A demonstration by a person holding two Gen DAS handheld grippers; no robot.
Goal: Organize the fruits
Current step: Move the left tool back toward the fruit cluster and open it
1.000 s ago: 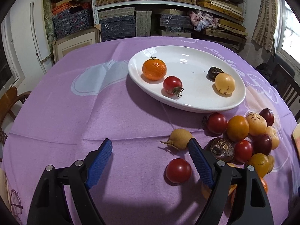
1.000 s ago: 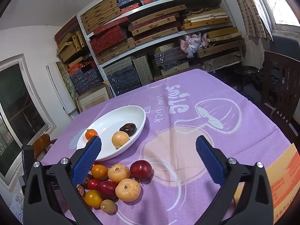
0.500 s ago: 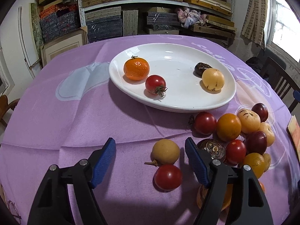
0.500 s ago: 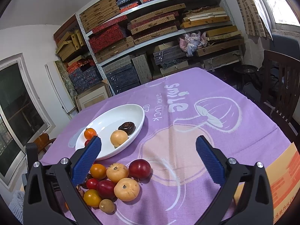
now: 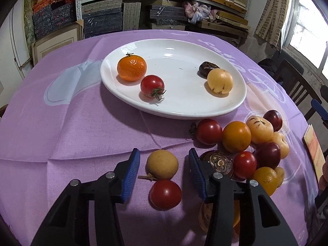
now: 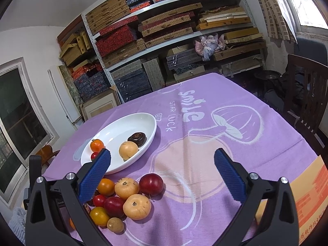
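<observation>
The purple tablecloth (image 6: 205,184) carries white printed lettering in the right wrist view. The word "smile" (image 6: 191,106) stands in large rounded letters toward the far edge of the cloth, beside a white mushroom drawing (image 6: 235,123). Below it, in smaller thin capitals, "STAR LUCK" (image 6: 171,115) runs along the same line, ending just beside the rim of the white plate (image 6: 151,135). A small round mark (image 6: 158,117) follows it at the plate rim; its characters are too small to read. At the near right corner, an orange printed panel (image 6: 311,198) carries characters that are not legible. In the left wrist view, only fragments of white lettering (image 5: 207,43) show beyond the plate, unreadable.
</observation>
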